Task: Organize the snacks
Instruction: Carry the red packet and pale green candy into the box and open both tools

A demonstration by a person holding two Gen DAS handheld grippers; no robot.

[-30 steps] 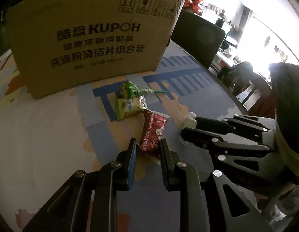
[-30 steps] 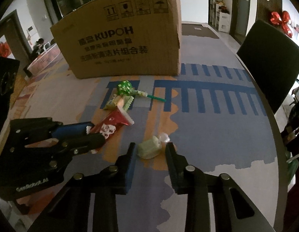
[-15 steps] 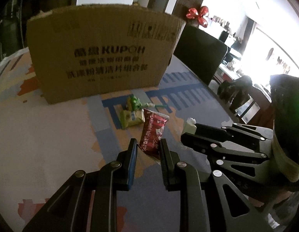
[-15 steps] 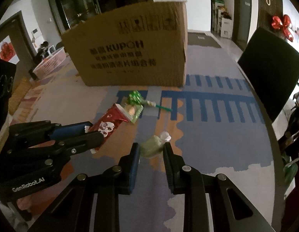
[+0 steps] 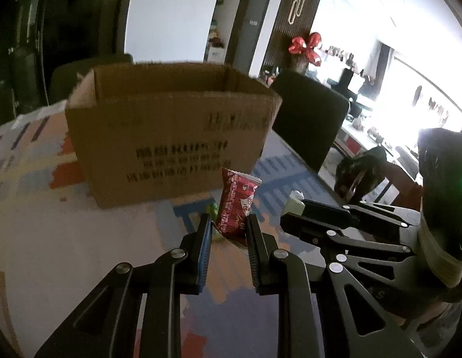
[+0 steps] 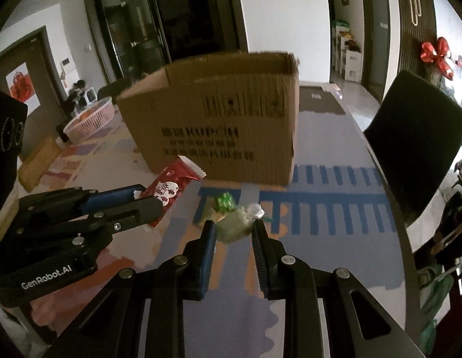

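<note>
Fingers (image 5: 204, 232) of the left gripper (image 5: 228, 234) pinch a red snack packet (image 5: 235, 205) above the patterned tabletop (image 5: 66, 238), while the right gripper (image 6: 233, 232) clamps a pale green candy (image 6: 235, 223). Beyond stands an open cardboard box (image 6: 219, 125); a dark chair (image 6: 410, 149) sits right, a pink basket (image 6: 90, 117) far left.

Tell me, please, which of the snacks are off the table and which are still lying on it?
The red packet in the left tongs and the pale green candy in the right tongs are lifted; the green lollipop lies below.

Matt corrugated cardboard box (image 6: 219, 125), glossy red foil packet (image 5: 237, 205), patterned cloth tablecloth (image 6: 326, 256)
</note>
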